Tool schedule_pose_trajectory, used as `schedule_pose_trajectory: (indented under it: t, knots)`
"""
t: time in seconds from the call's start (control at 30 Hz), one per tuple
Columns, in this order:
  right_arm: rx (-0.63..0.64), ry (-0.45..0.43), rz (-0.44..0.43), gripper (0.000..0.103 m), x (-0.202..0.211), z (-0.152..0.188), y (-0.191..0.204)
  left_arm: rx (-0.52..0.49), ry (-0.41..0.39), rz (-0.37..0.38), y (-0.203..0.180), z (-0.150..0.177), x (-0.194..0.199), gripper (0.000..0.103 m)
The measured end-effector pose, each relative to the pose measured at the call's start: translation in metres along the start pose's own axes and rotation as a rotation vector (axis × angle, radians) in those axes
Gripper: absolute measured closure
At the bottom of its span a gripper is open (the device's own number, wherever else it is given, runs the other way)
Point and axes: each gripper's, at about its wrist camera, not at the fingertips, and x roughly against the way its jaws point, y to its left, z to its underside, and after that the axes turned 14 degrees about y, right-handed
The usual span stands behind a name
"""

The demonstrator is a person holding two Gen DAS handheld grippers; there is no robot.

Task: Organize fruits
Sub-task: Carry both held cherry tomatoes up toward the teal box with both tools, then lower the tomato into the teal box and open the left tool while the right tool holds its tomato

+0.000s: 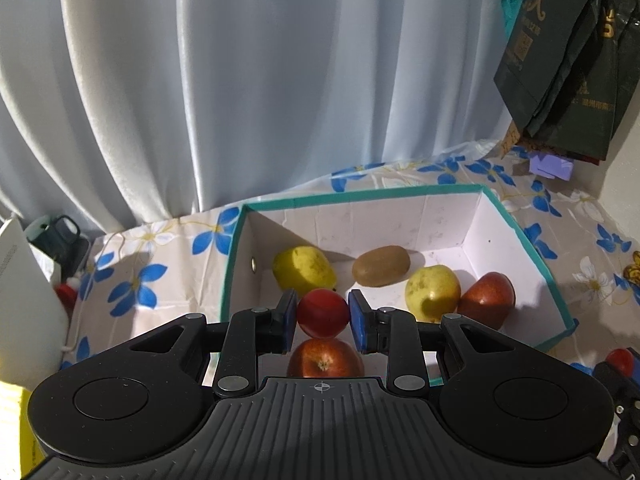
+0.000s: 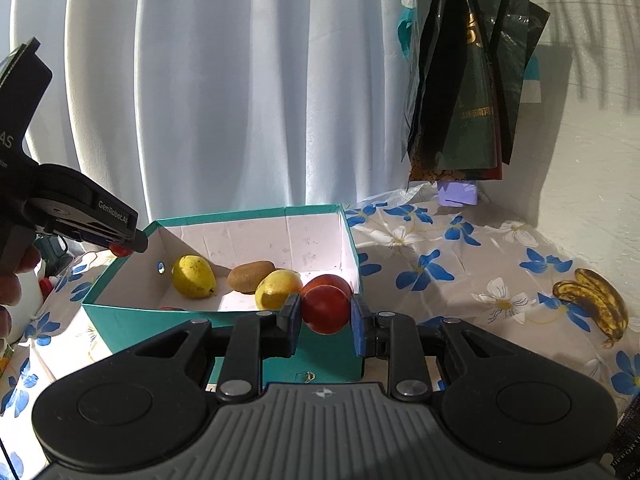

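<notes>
A teal-edged white box holds two yellow pears, a kiwi and two red apples. My left gripper is shut on a small red tomato, held over the box's near side. My right gripper is shut on another red tomato, just outside the box's near right corner. The left gripper also shows in the right wrist view, above the box's left corner.
A spotted banana bunch lies on the blue-flowered tablecloth to the right. Dark paper bags hang at the back right near a wall. A pale curtain is behind. Bottles and a white container stand at the left.
</notes>
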Motion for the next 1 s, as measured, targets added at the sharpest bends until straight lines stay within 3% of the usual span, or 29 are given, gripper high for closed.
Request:
schedule_pose_trajectory:
  t: [0.47,0.9,1.0]
  knots:
    - [-0.023,-0.012,0.070,0.078,0.012,0.001,0.003,-0.001,0.076,0.002,0.001,-0.011,-0.063,0.072]
    - [-0.022,-0.018,0.076,0.078,0.007,-0.004,0.006,0.006,0.113,0.007,0.008,-0.014,-0.082,0.070]
    - [-0.021,-0.018,0.075,0.078,0.006,-0.005,0.007,0.009,0.104,0.015,0.009,-0.013,-0.079,0.057]
